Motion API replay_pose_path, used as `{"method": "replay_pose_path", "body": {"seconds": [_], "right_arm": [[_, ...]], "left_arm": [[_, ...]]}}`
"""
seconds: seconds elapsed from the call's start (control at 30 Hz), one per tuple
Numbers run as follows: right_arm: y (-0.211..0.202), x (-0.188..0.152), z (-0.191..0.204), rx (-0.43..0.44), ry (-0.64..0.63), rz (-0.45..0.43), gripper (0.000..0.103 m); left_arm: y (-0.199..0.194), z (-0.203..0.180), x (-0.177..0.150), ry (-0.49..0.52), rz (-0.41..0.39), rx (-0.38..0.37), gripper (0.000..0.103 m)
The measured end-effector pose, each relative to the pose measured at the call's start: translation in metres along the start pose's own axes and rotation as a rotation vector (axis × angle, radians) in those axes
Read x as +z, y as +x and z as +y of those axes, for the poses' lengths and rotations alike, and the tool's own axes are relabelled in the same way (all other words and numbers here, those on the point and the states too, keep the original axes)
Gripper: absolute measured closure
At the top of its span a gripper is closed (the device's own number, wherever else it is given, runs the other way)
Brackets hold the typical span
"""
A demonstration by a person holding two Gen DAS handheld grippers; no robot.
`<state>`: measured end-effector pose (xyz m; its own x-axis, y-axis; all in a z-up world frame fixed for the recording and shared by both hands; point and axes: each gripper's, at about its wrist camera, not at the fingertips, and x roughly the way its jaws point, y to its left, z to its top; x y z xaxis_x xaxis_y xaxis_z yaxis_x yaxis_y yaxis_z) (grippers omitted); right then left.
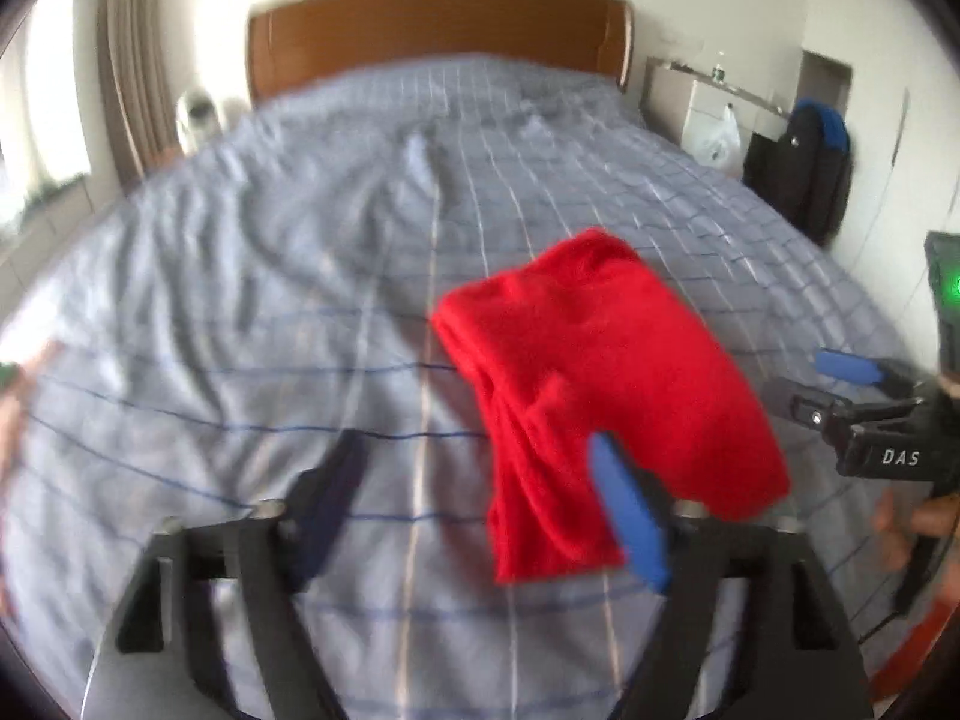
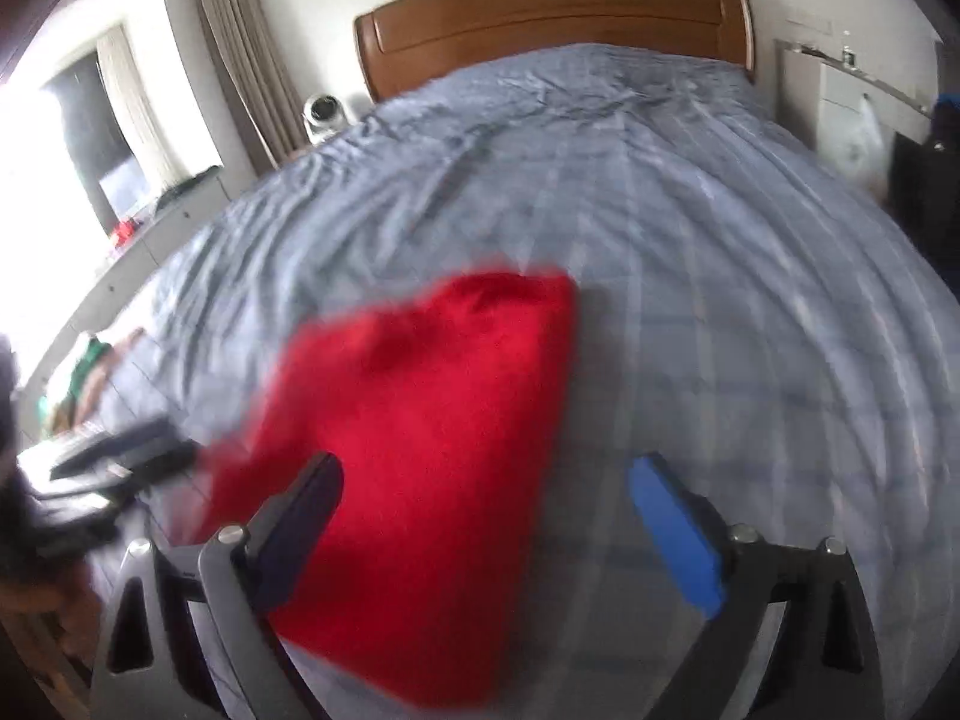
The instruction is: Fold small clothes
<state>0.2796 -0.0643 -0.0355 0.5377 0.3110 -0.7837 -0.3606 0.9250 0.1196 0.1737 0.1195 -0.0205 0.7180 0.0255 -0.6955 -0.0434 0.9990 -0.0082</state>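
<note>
red cloth [image 1: 606,396] lies bunched and partly folded on the bed [image 1: 300,300], toward its near edge and a little to the right of the middle, resting on the grey checked cover. both views are blurred, so layers and edges are hard to read, but it looks doubled over at least once, with a narrower flap trailing toward the camera.

left hand-held gripper [image 1: 486,510] hangs above the cover with fingers spread wide and nothing between them; its blue pad overlaps the cloth's near edge in view, though i cannot tell if it touches. right hand-held gripper [image 2: 498,534] is likewise spread and holds nothing, hovering over the cloth's near right part. both seem poised just over the cloth, likely so each can take an edge for another fold or flatten it.
</note>
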Motion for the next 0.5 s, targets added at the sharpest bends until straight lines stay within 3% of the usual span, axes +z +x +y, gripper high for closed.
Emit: {"method": "replay_pose_path", "body": {"seconds": [0.03,0.1,0.23,0.37,0.5], "right_arm": [[-0.010,-0.012,0.001,-0.019,-0.009,0.000,0.004],[-0.029,-0.026,0.002,-0.013,-0.022,-0.007,0.004],[-0.082,-0.054,0.018,-0.019,-0.097,-0.047,0.000],[-0.115,-0.071,0.028,-0.061,-0.107,-0.040,0.000],[-0.132,-0.083,0.032,-0.116,-0.124,-0.034,0.000]], "left_arm": [[-0.018,-0.009,-0.005,0.019,-0.053,0.038,0.004],[-0.040,-0.016,-0.007,0.007,-0.124,0.097,0.000],[-0.060,-0.024,-0.008,-0.078,-0.086,0.218,0.000],[-0.070,-0.019,-0.018,-0.152,0.013,0.148,0.000],[-0.079,-0.020,-0.030,-0.194,0.051,0.159,0.000]]}}
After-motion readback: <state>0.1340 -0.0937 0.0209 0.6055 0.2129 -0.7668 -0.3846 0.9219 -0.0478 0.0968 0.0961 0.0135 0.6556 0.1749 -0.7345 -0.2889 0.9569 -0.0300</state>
